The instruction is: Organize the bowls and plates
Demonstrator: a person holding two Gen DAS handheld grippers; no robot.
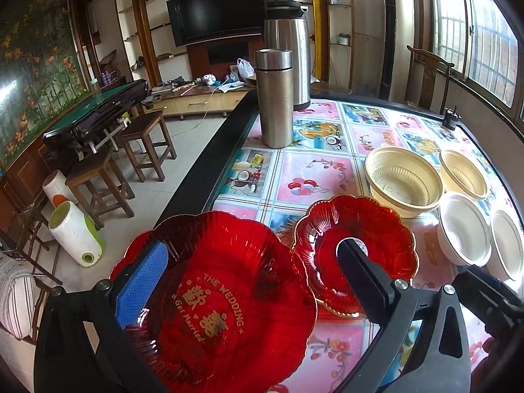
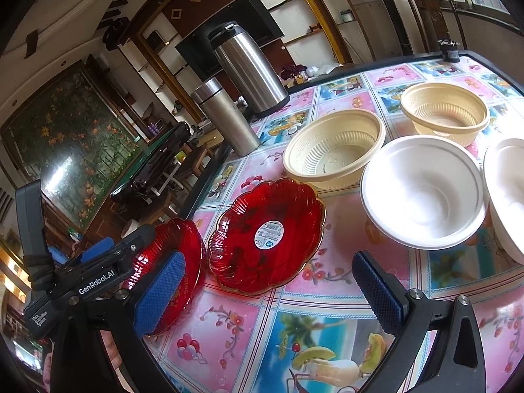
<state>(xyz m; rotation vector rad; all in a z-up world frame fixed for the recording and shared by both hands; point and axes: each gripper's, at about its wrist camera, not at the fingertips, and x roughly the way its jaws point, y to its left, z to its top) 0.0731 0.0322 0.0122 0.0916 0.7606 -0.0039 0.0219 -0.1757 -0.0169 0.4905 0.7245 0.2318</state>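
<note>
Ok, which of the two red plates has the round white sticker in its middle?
The smaller red plate, beside the cream bowl. The larger red plate, framed by the left gripper, carries gold wedding lettering instead.

Translucent red plate (image 1: 209,298) with gold lettering and gold rim; second red plate (image 2: 267,235) with fluted ribbing and a round white label. Two ribbed cream bowls (image 2: 334,149) (image 2: 445,113); two plain white bowls (image 2: 424,191) (image 2: 507,193). Tablecloth (image 2: 330,324) in pink and blue squares printed with fruit, balloons and blossoms. Two brushed-silver flasks (image 1: 274,98) (image 1: 290,52), the taller black-lidded. Gripper pads (image 2: 160,294) blue on black frames.
</note>
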